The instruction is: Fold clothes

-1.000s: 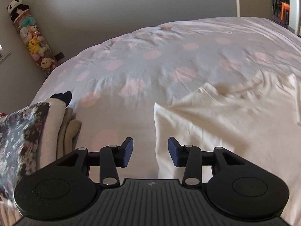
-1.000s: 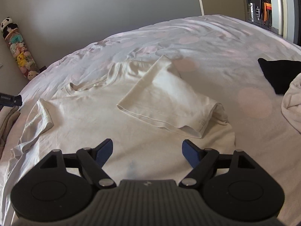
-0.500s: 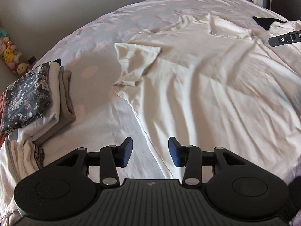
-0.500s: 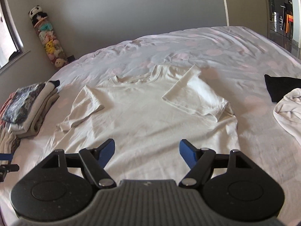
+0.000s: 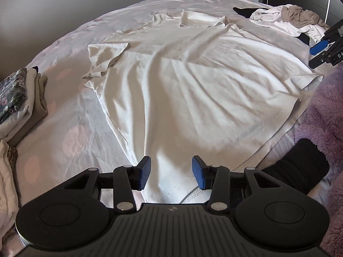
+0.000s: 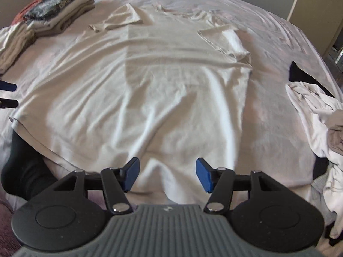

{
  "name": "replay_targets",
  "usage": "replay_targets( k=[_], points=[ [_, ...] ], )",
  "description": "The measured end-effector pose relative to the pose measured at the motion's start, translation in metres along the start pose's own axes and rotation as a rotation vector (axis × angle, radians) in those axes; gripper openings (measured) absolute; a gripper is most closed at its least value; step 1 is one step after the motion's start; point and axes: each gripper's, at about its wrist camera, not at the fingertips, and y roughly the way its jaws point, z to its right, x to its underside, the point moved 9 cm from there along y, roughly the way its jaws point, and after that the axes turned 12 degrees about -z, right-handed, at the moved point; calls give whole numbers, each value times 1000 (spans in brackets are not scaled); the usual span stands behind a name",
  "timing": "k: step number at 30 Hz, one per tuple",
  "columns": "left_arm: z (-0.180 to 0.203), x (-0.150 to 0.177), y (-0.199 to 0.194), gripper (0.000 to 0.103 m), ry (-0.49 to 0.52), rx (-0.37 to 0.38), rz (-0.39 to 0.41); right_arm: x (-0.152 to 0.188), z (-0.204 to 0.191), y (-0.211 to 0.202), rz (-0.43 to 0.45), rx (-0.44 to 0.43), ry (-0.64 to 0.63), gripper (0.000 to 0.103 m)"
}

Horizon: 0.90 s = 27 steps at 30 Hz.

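Note:
A cream T-shirt (image 5: 193, 81) lies spread flat on the bed, collar at the far end, both sleeves folded inward. It also shows in the right wrist view (image 6: 150, 81). My left gripper (image 5: 171, 175) is open, its jaws on either side of the shirt's bottom hem near the left corner. My right gripper (image 6: 167, 175) is open over the hem near the right corner. Neither holds cloth. The right gripper's tip shows at the right edge of the left wrist view (image 5: 321, 49).
A stack of folded clothes (image 5: 19, 94) sits left of the shirt, also in the right wrist view (image 6: 55, 8). A heap of unfolded white and beige clothes (image 5: 289, 19) lies at the right. A black garment (image 5: 300, 169) and a purple fleece (image 5: 325, 111) are at the near edge.
Both grippers have pulled back from the shirt's upper part to its bottom hem and lowered toward it. Both stay open.

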Motion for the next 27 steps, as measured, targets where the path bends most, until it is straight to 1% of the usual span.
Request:
replay_targets(
  k=[2, 4, 6, 7, 9, 11, 12, 14, 15, 17, 19, 20, 21, 22, 23, 24, 26, 27],
  points=[
    [-3, 11, -2, 40, -30, 16, 8, 9, 23, -5, -26, 32, 79, 57],
    [-8, 16, -6, 40, -52, 12, 18, 15, 40, -17, -34, 42, 129, 56],
    [-14, 16, -14, 40, -55, -8, 37, 19, 46, -27, -59, 51, 117, 56],
    [-18, 16, -19, 40, -54, -26, 48, 20, 46, -28, -86, 62, 76, 56],
    [-25, 18, -30, 41, -55, -68, 77, 19, 40, -20, -170, 85, -62, 56],
    [-33, 23, -35, 46, -83, -75, 84, 19, 35, 0, -263, 92, -184, 55],
    [-36, 26, -37, 46, -96, -77, 88, 21, 36, 13, -311, 102, -222, 53],
    [-38, 31, -33, 46, -107, -60, 71, 27, 38, 37, -405, 126, -291, 53],
    [-39, 34, -31, 46, -112, -52, 63, 30, 40, 49, -440, 128, -301, 53],
    [-34, 38, -23, 46, -88, -18, 39, 31, 41, 62, -440, 110, -281, 53],
    [-25, 43, -16, 47, -64, 22, 14, 33, 41, 69, -428, 65, -225, 53],
    [-21, 45, -13, 48, -52, 42, 1, 35, 40, 71, -421, 61, -211, 53],
    [-17, 48, -10, 49, -37, 55, -8, 37, 40, 73, -414, 61, -199, 50],
    [-15, 50, -6, 49, -26, 53, -9, 39, 42, 74, -407, 68, -189, 45],
    [-13, 52, -1, 49, -17, 50, -10, 41, 43, 74, -399, 76, -181, 42],
    [-15, 52, 4, 49, -36, 35, -19, 42, 45, 73, -386, 73, -163, 37],
    [-19, 53, 15, 45, -73, 4, -36, 42, 49, 69, -359, 62, -127, 35],
    [-18, 53, 19, 45, -76, 7, -42, 42, 50, 68, -351, 62, -123, 35]
  ],
)
